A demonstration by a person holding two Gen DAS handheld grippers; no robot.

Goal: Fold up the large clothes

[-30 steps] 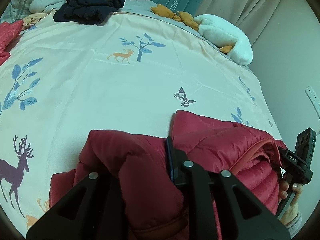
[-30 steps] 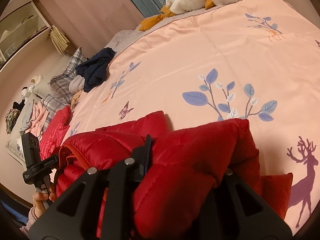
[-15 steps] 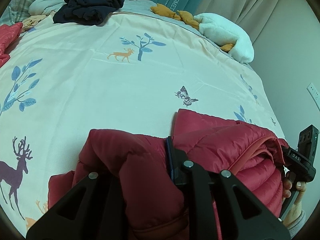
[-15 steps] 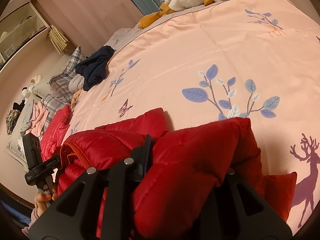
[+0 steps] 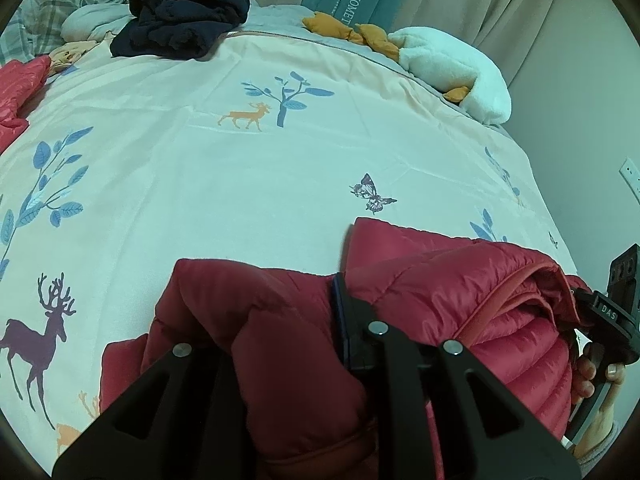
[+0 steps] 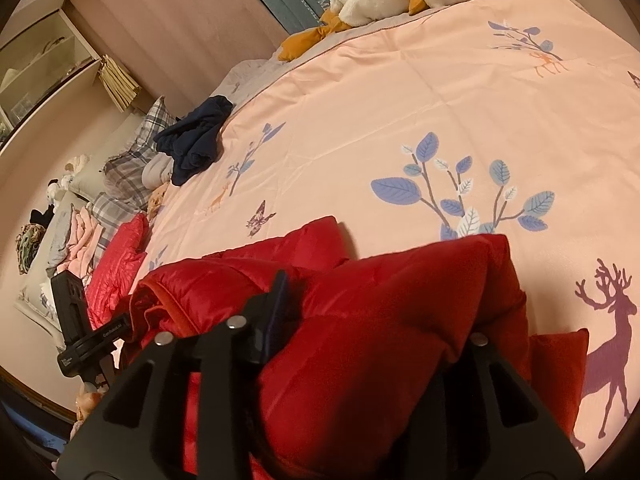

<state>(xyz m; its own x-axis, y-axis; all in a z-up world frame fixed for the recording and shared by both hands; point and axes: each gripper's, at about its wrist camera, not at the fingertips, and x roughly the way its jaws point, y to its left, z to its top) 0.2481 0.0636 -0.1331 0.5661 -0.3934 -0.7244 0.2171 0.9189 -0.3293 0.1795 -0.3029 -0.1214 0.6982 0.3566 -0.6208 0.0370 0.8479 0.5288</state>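
Right gripper (image 6: pixel 372 320) jaws have just been opening; its right finger sits further out than a second ago, jacket (image 6: pixel 380 320) bulging between the fingers, grip slackened, pads no longer visibly pressing. Left gripper (image 5: pixel 264 320) unchanged, clamped on a fold of the jacket (image 5: pixel 420 288). Red puffer jacket lies bunched at the near edge of the bed (image 5: pixel 240 184), on the deer-print cover. Dark garment (image 5: pixel 180 16) and white plush (image 5: pixel 452 68) far off by the headboard.
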